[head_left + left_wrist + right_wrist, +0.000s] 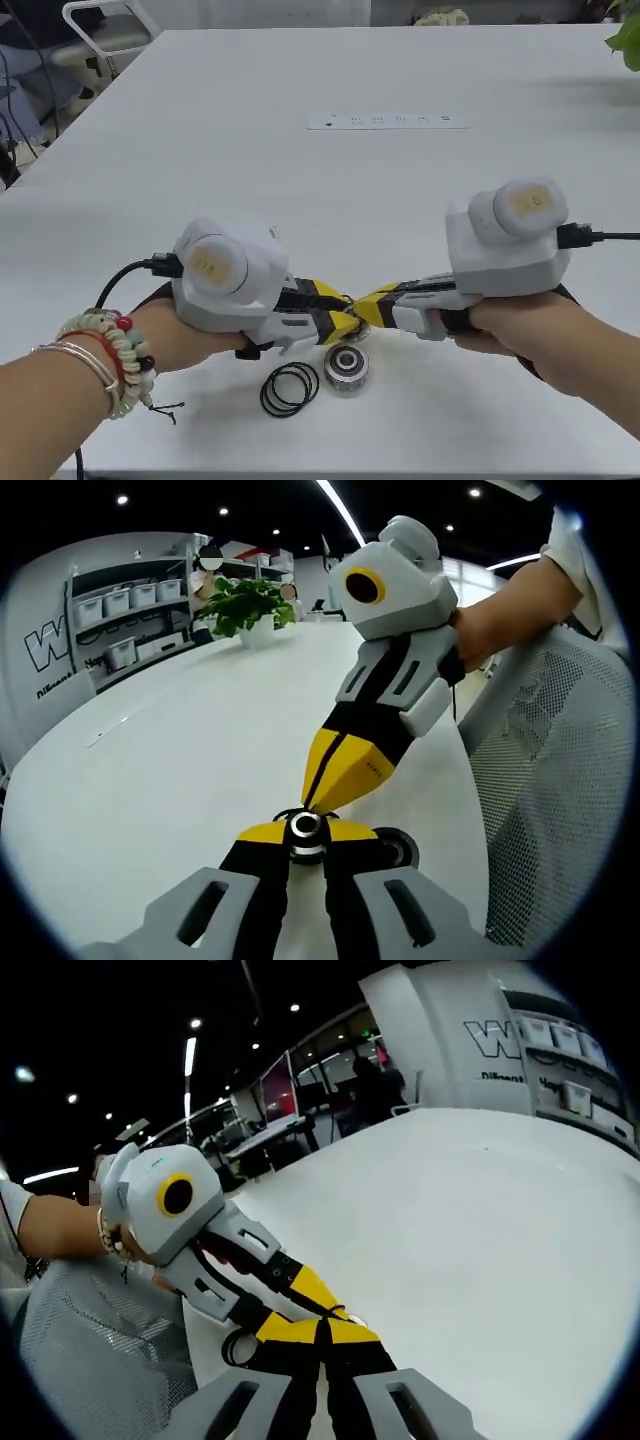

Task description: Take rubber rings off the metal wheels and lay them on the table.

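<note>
Left gripper view: left gripper (305, 831) pinches a wheel (305, 838); right gripper (318, 786), jaws pressed together, touches it, perhaps nipping its rubber. Loose rings (290, 388) and a second wheel (346, 367) lie on the table (300, 190) just beneath.

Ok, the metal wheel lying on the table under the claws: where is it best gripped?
Across its outer rim, from straight above: the metal wheel seems to lie flat, face up, leaving its sides free. Keep clear of the rubber rings lying close on its left.
</note>
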A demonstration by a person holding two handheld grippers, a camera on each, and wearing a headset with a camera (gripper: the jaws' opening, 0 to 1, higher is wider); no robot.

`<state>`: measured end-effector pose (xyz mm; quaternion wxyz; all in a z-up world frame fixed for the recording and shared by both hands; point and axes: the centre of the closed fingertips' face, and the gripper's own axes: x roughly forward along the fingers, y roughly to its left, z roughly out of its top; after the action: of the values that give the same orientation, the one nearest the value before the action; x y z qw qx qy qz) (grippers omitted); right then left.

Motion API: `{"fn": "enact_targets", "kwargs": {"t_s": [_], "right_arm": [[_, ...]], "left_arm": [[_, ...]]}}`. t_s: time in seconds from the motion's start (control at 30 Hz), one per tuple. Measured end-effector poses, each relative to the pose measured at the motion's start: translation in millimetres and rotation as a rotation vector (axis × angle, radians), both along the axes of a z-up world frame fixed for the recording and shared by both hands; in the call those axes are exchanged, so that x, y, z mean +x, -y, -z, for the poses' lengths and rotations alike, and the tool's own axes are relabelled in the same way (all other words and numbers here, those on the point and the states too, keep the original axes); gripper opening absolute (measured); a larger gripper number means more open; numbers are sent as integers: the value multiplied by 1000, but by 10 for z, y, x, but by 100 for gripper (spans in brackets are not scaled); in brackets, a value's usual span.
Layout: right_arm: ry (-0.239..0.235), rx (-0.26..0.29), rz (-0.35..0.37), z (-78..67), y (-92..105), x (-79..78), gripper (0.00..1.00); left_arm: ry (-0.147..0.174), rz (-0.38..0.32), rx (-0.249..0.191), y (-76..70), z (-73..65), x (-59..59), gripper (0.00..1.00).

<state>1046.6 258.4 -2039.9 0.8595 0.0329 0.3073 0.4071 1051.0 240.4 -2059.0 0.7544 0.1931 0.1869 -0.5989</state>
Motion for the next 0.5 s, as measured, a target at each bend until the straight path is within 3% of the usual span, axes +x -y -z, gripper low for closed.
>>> {"fn": "enact_targets", "kwargs": {"t_s": [0.03, 0.07, 0.13, 0.33, 0.5], "right_arm": [[23, -60, -2, 32, 32, 29, 0], [40, -81, -12, 52, 16, 33, 0], [15, -54, -9, 63, 1, 16, 0], [-16, -75, 45, 125, 156, 65, 0], [-19, -82, 49, 136, 179, 67, 0]], "left_arm": [[0, -1, 0, 0, 0, 1, 7], [-1, -2, -2, -1, -1, 1, 7], [-3, -5, -2, 0, -1, 2, 7], [-11, -17, -4, 3, -4, 2, 8], [-16, 2, 16, 4, -23, -1, 10]]}}
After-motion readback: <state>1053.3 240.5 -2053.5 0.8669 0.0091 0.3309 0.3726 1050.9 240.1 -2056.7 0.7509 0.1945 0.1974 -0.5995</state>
